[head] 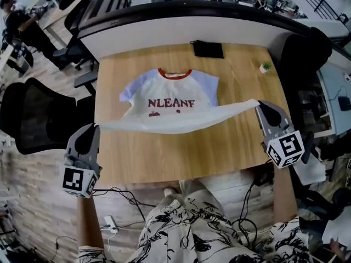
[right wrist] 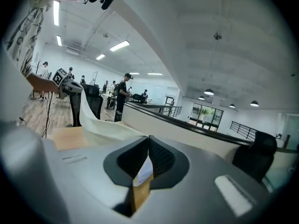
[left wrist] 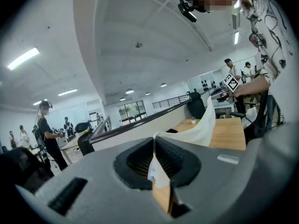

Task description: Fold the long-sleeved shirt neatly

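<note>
On the wooden table, the long-sleeved shirt is laid face up with its red collar toward the far edge and its printed chest flat on the wood. The lower hem is lifted clear of the table and drawn into a taut band between the two grippers, near the front edge. The left gripper is pressed together on the left corner of the hem, and in the left gripper view a fold of white fabric is seen pinched between its jaws. The right gripper is likewise clamped on the right corner, with white cloth caught between the closed jaws in the right gripper view. The lavender sleeves show only as short sections beside the chest. Whether their long parts are tucked underneath cannot be told. The task is judged to be at an early-to-middle stage: the garment is spread and squared, and a bottom-to-top fold is prepared but not laid down. It is judged that the hem remains to be carried toward the collar, set down evenly and released, and that any further fold is not yet made. A flat black object and a small potted plant stand at the far edge, apart from the shirt.
</note>
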